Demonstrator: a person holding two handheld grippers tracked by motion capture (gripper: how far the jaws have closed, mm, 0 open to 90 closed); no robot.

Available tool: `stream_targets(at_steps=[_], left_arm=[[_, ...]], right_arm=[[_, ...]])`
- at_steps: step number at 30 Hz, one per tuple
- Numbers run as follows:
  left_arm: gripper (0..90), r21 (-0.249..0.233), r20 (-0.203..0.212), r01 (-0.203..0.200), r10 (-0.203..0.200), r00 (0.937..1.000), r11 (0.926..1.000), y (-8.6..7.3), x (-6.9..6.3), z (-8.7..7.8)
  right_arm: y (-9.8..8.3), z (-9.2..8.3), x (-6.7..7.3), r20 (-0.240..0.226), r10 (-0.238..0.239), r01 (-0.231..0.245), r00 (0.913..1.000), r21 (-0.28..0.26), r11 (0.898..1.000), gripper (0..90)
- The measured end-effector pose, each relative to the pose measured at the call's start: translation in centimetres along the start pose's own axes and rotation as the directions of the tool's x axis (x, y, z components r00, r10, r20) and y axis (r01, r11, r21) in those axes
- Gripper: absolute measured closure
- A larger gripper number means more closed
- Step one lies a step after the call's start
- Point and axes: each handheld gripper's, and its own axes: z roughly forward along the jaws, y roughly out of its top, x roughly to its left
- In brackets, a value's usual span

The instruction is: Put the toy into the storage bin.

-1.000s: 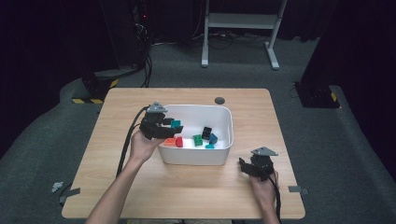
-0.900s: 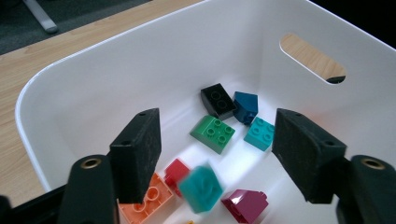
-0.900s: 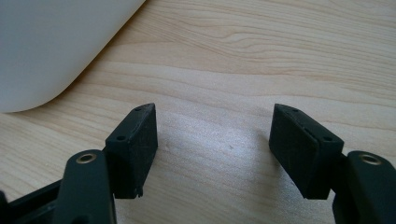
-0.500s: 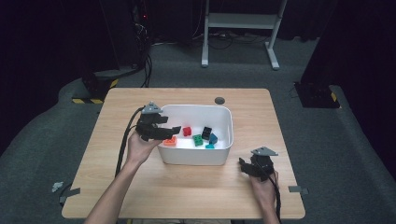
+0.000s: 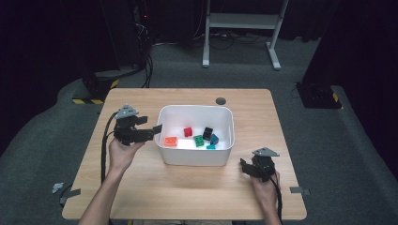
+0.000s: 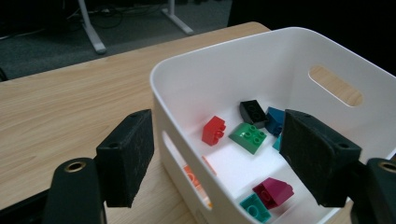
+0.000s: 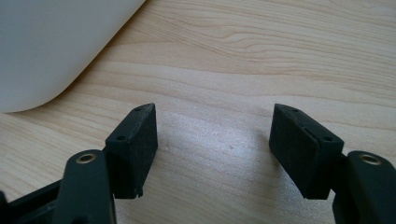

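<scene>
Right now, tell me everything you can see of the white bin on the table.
The white bin looks like smooth plastic, rectangular with rounded corners and an open top, with slot handles cut in its end walls. It stands upright on the wooden table, near the middle. Inside lie loose toy bricks: orange, red, green, black, blue, teal and magenta. Neither gripper touches it.

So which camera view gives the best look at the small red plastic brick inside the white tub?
The left gripper view: there the small red plastic brick lies close with its studs visible. In the high view it is a tiny red spot.
</scene>
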Motion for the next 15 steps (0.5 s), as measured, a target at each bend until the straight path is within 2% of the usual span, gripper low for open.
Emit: stream_targets(at_steps=[5, 6, 7, 12, 15], left_arm=[[26.3, -0.029, -0.073, 0.016, -0.018, 0.9972, 0.9995, -1.4, 1.1, -1.4], [26.3, -0.057, -0.083, 0.049, -0.054, 0.9951, 0.9972, -1.9, 1.3, -1.5], [26.4, -0.039, -0.086, 0.039, -0.043, 0.9954, 0.9985, -2.2, 1.7, -1.9], [26.7, -0.037, -0.102, 0.077, -0.080, 0.9916, 0.9964, -3.8, 2.7, -2.5], [26.8, -0.027, -0.110, 0.085, -0.087, 0.9901, 0.9961, -4.5, 3.0, -2.5]], right_arm=[[0.0, 0.0, 0.0, 0.000, 0.000, 0.000, 1.0000, 0.000, 1.000, 32.7], [0.0, 0.0, 0.0, 0.000, 0.000, 0.000, 1.0000, 0.000, 1.000, 32.7], [0.0, 0.0, 0.0, 0.000, 0.000, 0.000, 1.0000, 0.000, 1.000, 32.6], [0.0, 0.0, 0.0, 0.000, 0.000, 0.000, 1.0000, 0.000, 1.000, 32.6], [0.0, 0.0, 0.0, 0.000, 0.000, 0.000, 1.0000, 0.000, 1.000, 32.6]])
